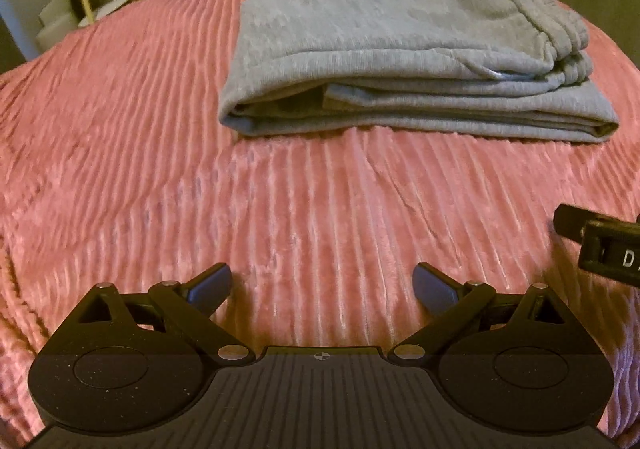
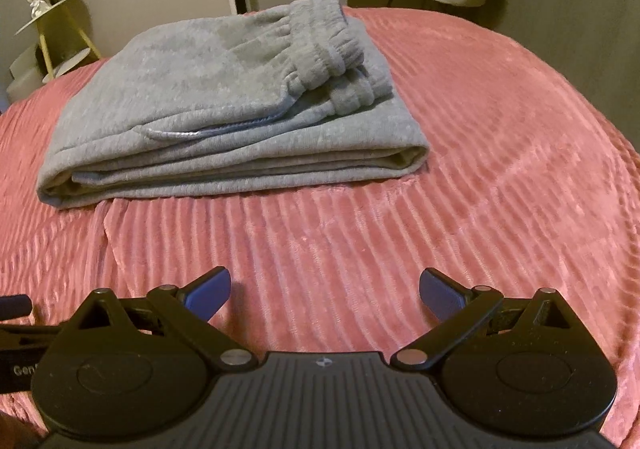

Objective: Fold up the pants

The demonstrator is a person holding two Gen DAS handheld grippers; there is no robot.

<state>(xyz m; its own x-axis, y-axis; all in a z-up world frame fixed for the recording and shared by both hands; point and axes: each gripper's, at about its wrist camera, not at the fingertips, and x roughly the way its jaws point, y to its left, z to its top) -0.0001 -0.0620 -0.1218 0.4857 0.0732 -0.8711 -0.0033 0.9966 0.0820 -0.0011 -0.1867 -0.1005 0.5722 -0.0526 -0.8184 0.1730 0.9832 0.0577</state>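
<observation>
Grey fleece pants (image 1: 400, 49) lie folded in a stack on the pink ribbed blanket (image 1: 280, 209), at twelve o'clock. Left gripper (image 1: 322, 285) and right gripper (image 2: 325, 289): jaws apart, empty, well short of the stack.

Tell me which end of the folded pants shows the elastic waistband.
The right end of the grey pants: its gathered, ribbed waistband lies on top there, while the left end is only a smooth rounded fold.

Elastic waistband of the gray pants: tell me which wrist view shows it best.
The right wrist view. There the waistband sits near the middle of the picture, on top of the folded pants, its gathered ribbing plain. In the left wrist view the waistband lies toward the right edge, seen more side-on and blurrier.
</observation>
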